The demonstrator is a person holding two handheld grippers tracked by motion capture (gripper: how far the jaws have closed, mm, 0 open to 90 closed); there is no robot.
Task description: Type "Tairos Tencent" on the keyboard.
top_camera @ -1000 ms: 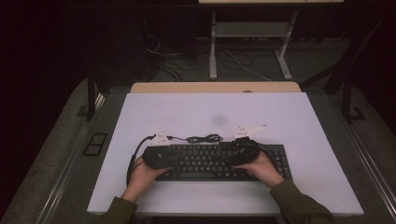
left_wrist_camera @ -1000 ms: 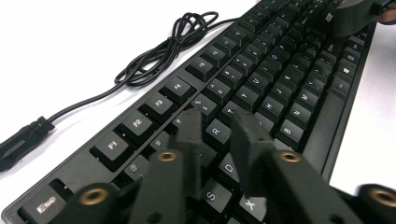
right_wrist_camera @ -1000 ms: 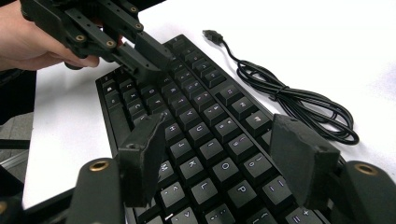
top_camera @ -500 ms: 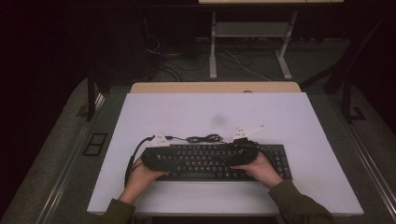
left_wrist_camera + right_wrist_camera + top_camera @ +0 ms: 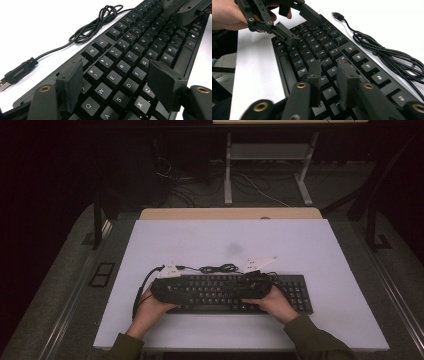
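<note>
Black plastic keyboard, full width, white legends on dark keycaps, lying flat near the front edge of the white table, long side along that edge. Its black cable runs off the back edge in a loose tangle on the tabletop, ending in a USB plug.

Left gripper hovers over the Q–C keys at the keyboard's left end; jaws have just been opening and stand wide apart, released, only keys below them.

Right gripper sits over the J–L keys toward the right end; jaws have just been closing, now a narrow gap, gripping nothing that can be seen.
</note>
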